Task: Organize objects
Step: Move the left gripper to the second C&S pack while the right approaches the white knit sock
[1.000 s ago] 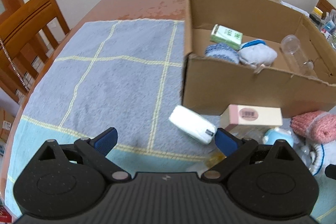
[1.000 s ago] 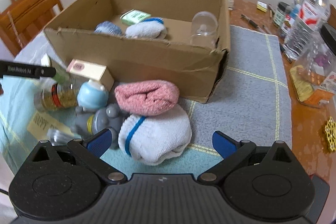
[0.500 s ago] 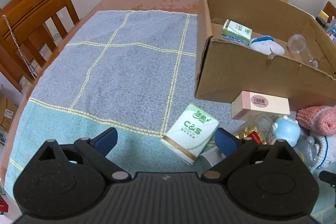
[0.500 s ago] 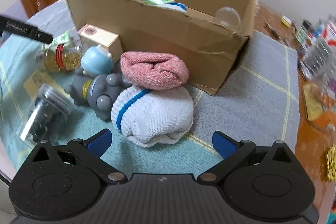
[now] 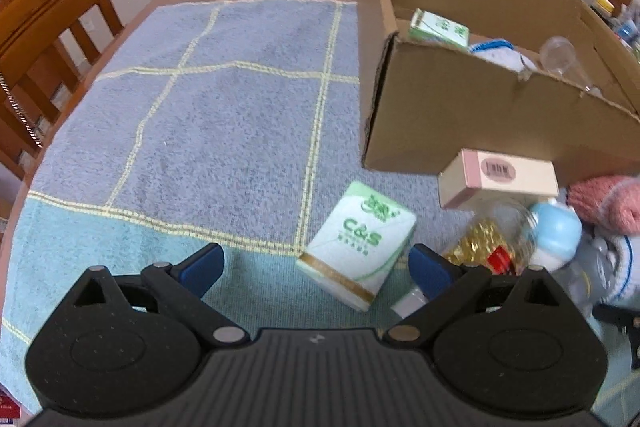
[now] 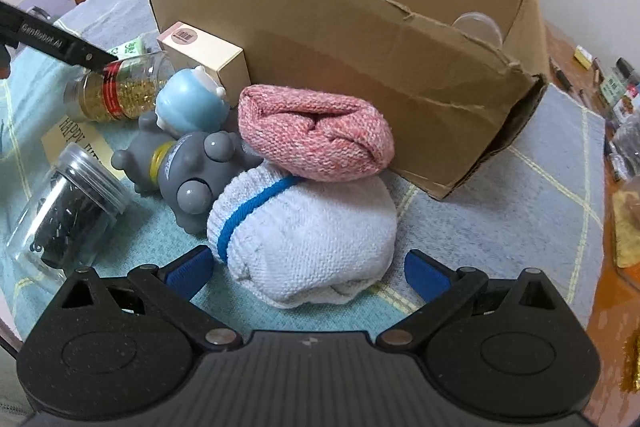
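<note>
A cardboard box (image 5: 460,123) stands on the towel, with a green tissue pack (image 5: 438,27), a white sock ball and a clear jar inside. My left gripper (image 5: 316,265) is open, and a green-and-white C&S tissue pack (image 5: 360,243) lies just ahead between its fingers. My right gripper (image 6: 306,269) is open, its fingers on either side of a white sock roll with a blue stripe (image 6: 308,235). A pink sock roll (image 6: 316,139) rests on it against the box (image 6: 360,39).
Beside the socks lie a grey toy (image 6: 188,171), a blue toy (image 6: 192,103), a pink carton (image 6: 204,51), a jar of gold bits (image 6: 120,87) and a clear jar with black contents (image 6: 64,215). Wooden chairs (image 5: 44,39) ring the table. Bottles crowd the right edge.
My left gripper pulled back and the tissue pack now lies flat ahead of it. My right gripper moved in and down, closer around the white sock roll.
</note>
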